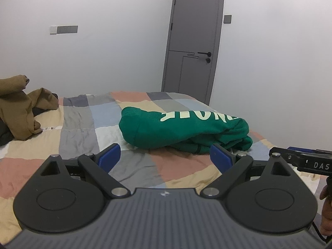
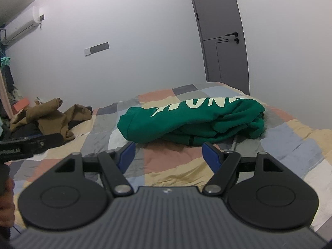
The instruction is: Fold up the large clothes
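On the patchwork bed [image 1: 83, 122], towards its far right part, lies the green sweatshirt [image 1: 182, 128]; it is already gathered into a thick, roughly folded bundle, with pale lettering showing on its upper face and looser layers bunched at its right end; from this I judge its fold largely done, though that right end looks untidy and may want a last tuck or a smoothing; whether you count it finished I cannot say.

Just short of the bundle your left gripper [image 1: 165, 158] hangs with its blue pads [image 1: 110, 157] spread wide and nothing between them; your right gripper [image 2: 168, 155] stands the same, jaws wide apart and empty, its pads near the bundle's front edge but not touching it; each gripper shows at the edge of the other's view, so they sit close side by side, low over the bed.

Well apart, at the left end of the bed, a brown garment [image 2: 49, 118] lies crumpled in a loose heap over something dark; that one is plainly not folded, and I take it as the work left; you have to let the green one be, cross to the heap, spread it flat and find its edges before any fold.

Beyond the bed stand the white wall and a grey door [image 1: 193, 41], shut.
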`<state>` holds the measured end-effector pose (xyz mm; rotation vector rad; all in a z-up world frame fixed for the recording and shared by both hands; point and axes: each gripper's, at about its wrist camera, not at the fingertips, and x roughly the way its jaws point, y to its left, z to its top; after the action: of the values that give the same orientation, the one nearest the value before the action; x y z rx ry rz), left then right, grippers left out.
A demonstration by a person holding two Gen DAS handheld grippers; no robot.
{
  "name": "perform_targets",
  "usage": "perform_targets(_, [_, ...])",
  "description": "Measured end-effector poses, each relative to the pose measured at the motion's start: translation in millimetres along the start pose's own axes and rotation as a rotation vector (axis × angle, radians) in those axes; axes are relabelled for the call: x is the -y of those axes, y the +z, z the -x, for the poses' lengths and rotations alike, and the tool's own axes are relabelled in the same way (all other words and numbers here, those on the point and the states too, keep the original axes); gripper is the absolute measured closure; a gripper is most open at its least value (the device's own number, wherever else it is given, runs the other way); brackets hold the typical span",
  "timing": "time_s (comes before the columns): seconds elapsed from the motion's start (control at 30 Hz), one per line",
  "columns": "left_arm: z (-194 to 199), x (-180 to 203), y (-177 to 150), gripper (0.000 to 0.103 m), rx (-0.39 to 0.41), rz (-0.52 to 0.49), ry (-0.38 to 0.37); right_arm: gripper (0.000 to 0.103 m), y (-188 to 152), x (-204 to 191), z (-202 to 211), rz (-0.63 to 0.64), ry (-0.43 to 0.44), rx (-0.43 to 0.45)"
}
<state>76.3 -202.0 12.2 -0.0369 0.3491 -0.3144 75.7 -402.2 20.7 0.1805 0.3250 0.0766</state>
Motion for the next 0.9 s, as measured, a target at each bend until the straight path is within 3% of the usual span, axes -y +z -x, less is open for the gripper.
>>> perform_targets(0.57, [2.2, 0.9, -2.2, 0.007, -0.004, 0.015, 0.017, 0.029, 3.7, -4.4, 4.0, 0.021, 0.006, 0.0])
perform_targets(0.83, [3.8, -1.6, 0.1, 0.0, -0.009, 0.009, 0.033, 0.029, 5.5, -5.9, 3.6, 0.033, -0.007, -0.001])
perform_targets(0.9, [5.0, -1.2, -0.2, 0.0, -0.005, 0.005, 0.035, 0.024, 6.5, -5.8, 3.2, 0.03, -0.019, 0.002])
